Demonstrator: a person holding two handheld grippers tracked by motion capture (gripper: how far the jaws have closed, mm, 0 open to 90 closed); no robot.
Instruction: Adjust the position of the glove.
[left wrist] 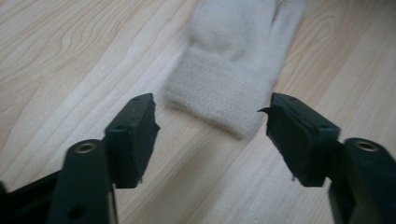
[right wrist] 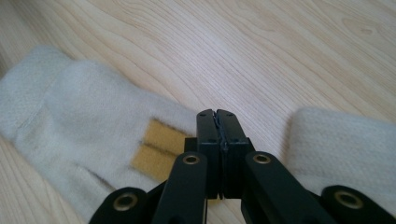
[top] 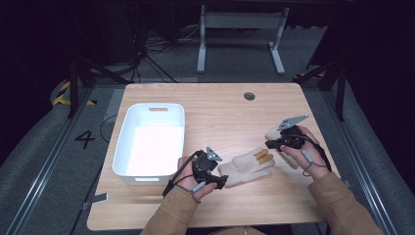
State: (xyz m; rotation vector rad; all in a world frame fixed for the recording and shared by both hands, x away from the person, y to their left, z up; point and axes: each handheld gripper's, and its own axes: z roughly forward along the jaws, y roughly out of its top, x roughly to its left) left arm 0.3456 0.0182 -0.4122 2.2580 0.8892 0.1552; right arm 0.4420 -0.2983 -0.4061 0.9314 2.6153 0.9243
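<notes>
Tan sleeves are worn on both forearms. Each black tool (top: 221,182), (top: 268,144) is topped by a grey three-cornered plate, fitted with brass-ringed holes, and trailed by a grey cable.

On the bench (top: 220,112) a glove (top: 247,166) lies between the left gripper (top: 221,182) and right gripper (top: 270,145); a tub (top: 128,132) stands left of them, a second glove (top: 272,133) behind the right gripper.

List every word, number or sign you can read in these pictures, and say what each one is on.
"4" – a black number on the grey floor left of the table.
Yellow and black hazard stripes, a sign without words, on the floor farther back.
Nothing is written on the white bin or the cream gloves.
</notes>
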